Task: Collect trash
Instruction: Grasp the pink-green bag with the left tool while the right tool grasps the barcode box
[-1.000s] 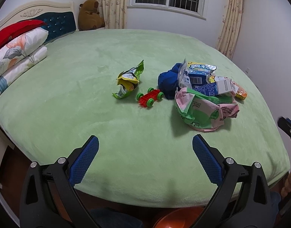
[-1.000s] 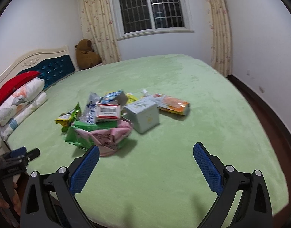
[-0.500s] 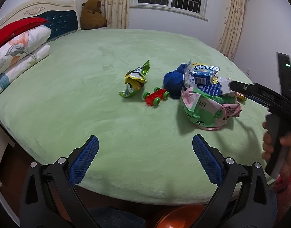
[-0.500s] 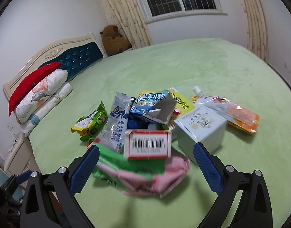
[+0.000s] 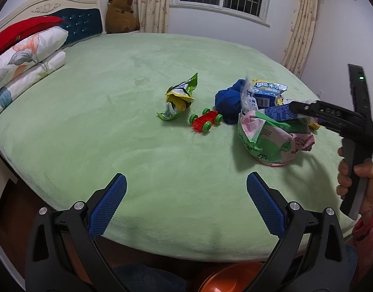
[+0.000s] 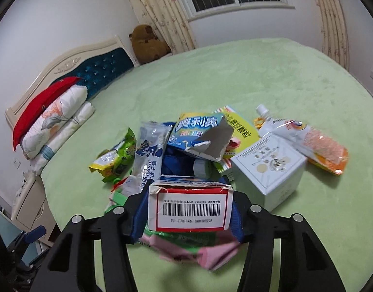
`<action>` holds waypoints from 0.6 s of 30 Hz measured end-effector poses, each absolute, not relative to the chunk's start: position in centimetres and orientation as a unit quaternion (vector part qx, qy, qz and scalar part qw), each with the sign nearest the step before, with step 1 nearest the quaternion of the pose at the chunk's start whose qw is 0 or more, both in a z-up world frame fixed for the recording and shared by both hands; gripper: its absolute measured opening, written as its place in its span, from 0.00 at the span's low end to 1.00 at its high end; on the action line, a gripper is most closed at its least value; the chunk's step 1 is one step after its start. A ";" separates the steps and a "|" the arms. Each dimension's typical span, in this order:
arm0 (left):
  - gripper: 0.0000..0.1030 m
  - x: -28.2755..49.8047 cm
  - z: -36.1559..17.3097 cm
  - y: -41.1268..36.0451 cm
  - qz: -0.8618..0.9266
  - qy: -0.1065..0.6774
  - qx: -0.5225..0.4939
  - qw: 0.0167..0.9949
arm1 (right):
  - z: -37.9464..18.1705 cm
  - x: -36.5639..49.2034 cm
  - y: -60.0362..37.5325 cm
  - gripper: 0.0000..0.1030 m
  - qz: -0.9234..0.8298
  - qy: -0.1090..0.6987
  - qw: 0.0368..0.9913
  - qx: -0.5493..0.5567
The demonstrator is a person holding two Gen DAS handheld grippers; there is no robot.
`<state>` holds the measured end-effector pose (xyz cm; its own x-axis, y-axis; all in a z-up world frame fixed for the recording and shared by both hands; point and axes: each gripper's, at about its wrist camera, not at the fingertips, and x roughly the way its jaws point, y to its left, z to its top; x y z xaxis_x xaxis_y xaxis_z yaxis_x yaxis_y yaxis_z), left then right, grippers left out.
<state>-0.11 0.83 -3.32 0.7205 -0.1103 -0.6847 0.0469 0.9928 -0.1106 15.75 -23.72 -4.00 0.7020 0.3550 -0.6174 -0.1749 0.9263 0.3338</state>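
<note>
A heap of trash lies on the green bed (image 5: 113, 126). My right gripper (image 6: 188, 214) is shut on a small barcode carton (image 6: 190, 206) on top of the pink-green bag (image 6: 205, 253); the same gripper (image 5: 305, 112) shows at the heap in the left wrist view. Behind lie a blue Oreo pack (image 6: 198, 131), a white box (image 6: 269, 170), an orange pouch (image 6: 318, 146) and a grey wrapper (image 6: 149, 155). My left gripper (image 5: 186, 206) is open and empty above the bed's near edge. A green-yellow wrapper (image 5: 179, 99) lies apart, left of the heap.
A red toy car (image 5: 205, 121) and a blue cloth (image 5: 229, 102) sit by the heap. Pillows (image 5: 25, 56) and a headboard are at the left, a plush bear (image 5: 120, 14) at the back. An orange bin rim (image 5: 230, 277) shows below the bed edge.
My right gripper moved in onto the heap and closed on the barcode carton. My left gripper stayed open and drew slightly closer to the bed.
</note>
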 end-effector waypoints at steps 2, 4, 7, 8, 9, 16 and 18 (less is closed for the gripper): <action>0.94 0.0 -3.5 0.7 -0.052 0.374 -0.046 0.925 | -3.3 14.7 -24.0 0.52 0.142 0.347 0.919 0.123; 0.93 0.3 -3.7 0.4 -0.072 0.378 -0.054 0.922 | -2.5 13.5 -24.6 0.52 0.139 0.336 0.924 0.121; 0.93 1.1 -4.3 -0.4 -0.120 0.378 -0.075 0.915 | -1.2 11.2 -25.6 0.52 0.132 0.317 0.931 0.120; 0.93 1.5 -4.5 -0.8 -0.137 0.375 -0.080 0.913 | -0.7 10.4 -26.2 0.52 0.132 0.310 0.934 0.123; 0.94 1.8 -4.6 -1.3 -0.149 0.372 -0.083 0.912 | -0.3 9.6 -26.6 0.52 0.131 0.303 0.936 0.123; 0.94 5.1 -5.7 -3.6 -0.223 0.357 -0.129 0.898 | 1.8 4.3 -29.2 0.52 0.111 0.266 0.949 0.127; 0.93 6.6 -6.1 -3.8 -0.244 0.361 -0.172 0.883 | 2.1 3.2 -30.1 0.52 0.107 0.261 0.950 0.135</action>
<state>6.60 -3.78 -6.14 0.6199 -0.5558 -0.5539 0.3066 0.8214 -0.4810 3.18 -30.12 2.11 0.8412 0.2729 -0.4668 -0.1325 0.9410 0.3114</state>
